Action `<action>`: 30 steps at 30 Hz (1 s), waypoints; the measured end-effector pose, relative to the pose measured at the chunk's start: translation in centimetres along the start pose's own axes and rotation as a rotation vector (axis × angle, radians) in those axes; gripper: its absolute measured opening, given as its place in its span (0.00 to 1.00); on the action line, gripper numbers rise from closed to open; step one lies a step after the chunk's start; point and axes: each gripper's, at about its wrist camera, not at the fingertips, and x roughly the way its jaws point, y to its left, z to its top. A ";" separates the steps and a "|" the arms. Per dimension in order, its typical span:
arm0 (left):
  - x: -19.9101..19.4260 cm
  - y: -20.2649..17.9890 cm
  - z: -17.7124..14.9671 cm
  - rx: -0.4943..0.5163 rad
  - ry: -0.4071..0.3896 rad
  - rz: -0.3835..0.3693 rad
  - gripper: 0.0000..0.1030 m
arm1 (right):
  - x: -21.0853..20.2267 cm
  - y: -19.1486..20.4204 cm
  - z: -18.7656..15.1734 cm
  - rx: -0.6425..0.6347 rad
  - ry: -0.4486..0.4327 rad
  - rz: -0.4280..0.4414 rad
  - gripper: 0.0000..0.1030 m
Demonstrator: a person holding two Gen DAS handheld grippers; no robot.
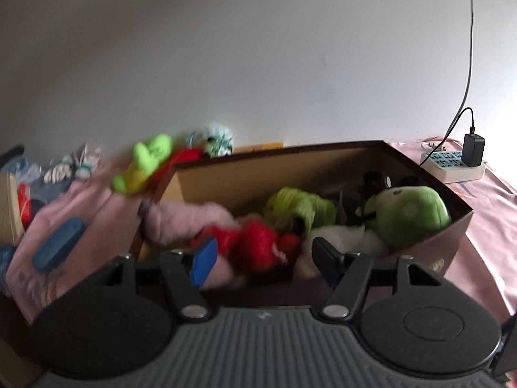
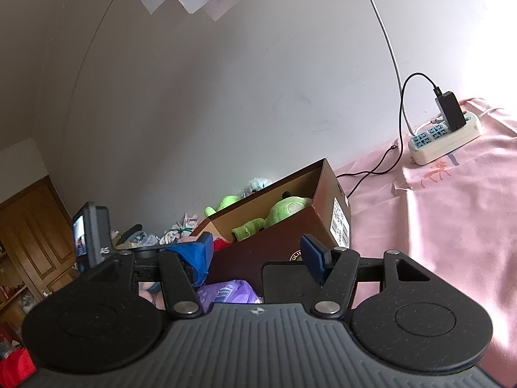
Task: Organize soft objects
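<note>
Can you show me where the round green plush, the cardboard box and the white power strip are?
Round green plush (image 1: 410, 216): left wrist view, its rounded body.
Cardboard box (image 2: 278, 242): right wrist view, its dark outer wall.
White power strip (image 2: 449, 139): right wrist view, its side.

A pink sheet (image 2: 436, 226) covers the surface. Ahead of the right gripper (image 2: 257, 258) sits 1 brown box (image 2: 290, 239); a power strip (image 2: 442, 139) lies beyond, to its right.

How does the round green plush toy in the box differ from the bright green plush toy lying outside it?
The round green plush sits inside the cardboard box, at its right end; the bright green plush lies outside, beyond the box's left end. The round one is a darker, duller green and bulkier; the other is neon green and slimmer. Both are soft toys.
</note>
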 end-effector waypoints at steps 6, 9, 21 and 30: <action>-3.9 -0.2 -0.6 -0.052 0.009 0.051 0.69 | -0.2 1.8 -0.2 -0.057 0.018 -0.037 0.45; -5.7 -0.6 -0.8 -0.047 0.005 0.097 0.70 | -0.4 2.7 -0.3 -0.076 0.030 -0.056 0.45; -10.4 -0.7 -3.3 -0.087 0.108 0.156 0.74 | -0.9 7.2 -2.8 -0.139 0.113 -0.200 0.45; -13.0 -0.1 -5.2 -0.118 0.150 0.166 0.99 | -1.5 9.9 -3.6 -0.207 0.162 -0.188 0.45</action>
